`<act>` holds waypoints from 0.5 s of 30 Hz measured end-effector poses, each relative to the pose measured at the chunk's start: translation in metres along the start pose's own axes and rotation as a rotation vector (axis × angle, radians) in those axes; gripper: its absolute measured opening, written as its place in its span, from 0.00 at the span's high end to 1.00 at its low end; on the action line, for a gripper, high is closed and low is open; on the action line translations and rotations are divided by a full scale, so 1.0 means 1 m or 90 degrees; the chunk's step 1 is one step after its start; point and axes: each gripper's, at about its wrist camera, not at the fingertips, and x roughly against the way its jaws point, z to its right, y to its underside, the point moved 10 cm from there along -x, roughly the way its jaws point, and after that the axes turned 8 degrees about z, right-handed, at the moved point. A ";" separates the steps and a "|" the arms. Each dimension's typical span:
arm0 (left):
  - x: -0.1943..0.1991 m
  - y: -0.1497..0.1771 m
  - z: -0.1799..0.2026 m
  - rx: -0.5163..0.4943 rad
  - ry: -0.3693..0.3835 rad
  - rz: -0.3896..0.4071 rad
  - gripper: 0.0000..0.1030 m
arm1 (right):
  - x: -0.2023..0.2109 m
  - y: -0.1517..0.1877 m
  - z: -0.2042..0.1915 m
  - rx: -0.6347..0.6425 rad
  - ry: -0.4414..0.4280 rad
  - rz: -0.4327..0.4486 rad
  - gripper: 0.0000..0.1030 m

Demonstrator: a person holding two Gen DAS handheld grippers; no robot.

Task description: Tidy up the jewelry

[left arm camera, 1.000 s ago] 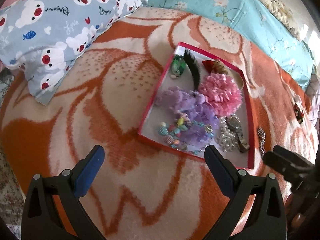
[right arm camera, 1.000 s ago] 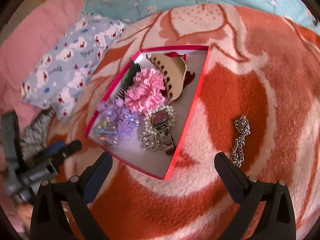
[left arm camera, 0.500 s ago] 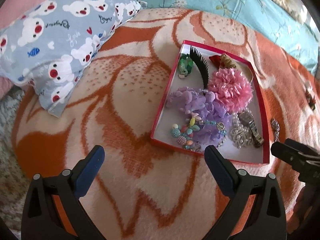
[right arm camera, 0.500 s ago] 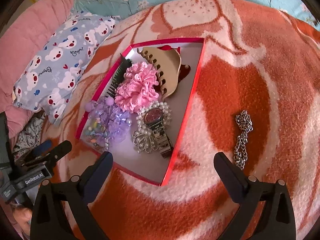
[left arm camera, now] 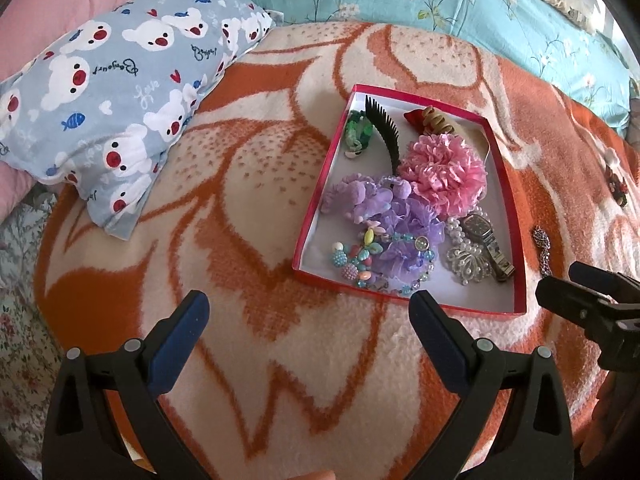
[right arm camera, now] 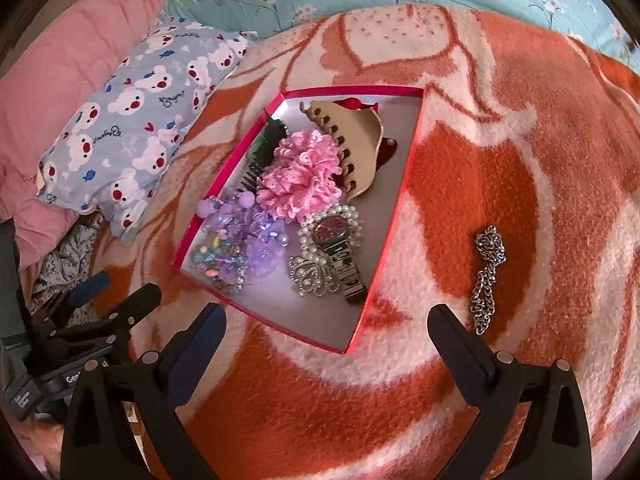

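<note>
L gripper (left arm camera: 304,316) low over orange/cream blanket (left arm camera: 240,184), jaws wide apart, nothing btwn. Red box (left arm camera: 506,184) ahead w/ pink scrunchie (left arm camera: 444,174), purple scrunchie (left arm camera: 384,216), black comb (left arm camera: 386,132), bead bracelet (left arm camera: 360,260), watch (left arm camera: 486,242). Silver chain (left arm camera: 543,246) on blanket just R of box. R gripper (left arm camera: 580,296) at R edge. Bear-print pillow (left arm camera: 120,76) upper L.

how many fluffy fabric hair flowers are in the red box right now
2: a pink hair flower mid-box beside the beige claw clip, and a purple hair flower nearer the left gripper. Smaller ones could be hidden beneath.
</note>
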 end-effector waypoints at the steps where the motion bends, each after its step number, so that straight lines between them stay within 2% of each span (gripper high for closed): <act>1: 0.001 0.000 0.000 0.002 0.000 0.000 0.02 | 0.000 0.000 -0.001 0.002 -0.002 0.000 0.01; 15: 0.003 0.002 -0.004 0.012 -0.003 0.005 0.02 | 0.000 -0.002 -0.010 0.045 -0.003 0.022 0.01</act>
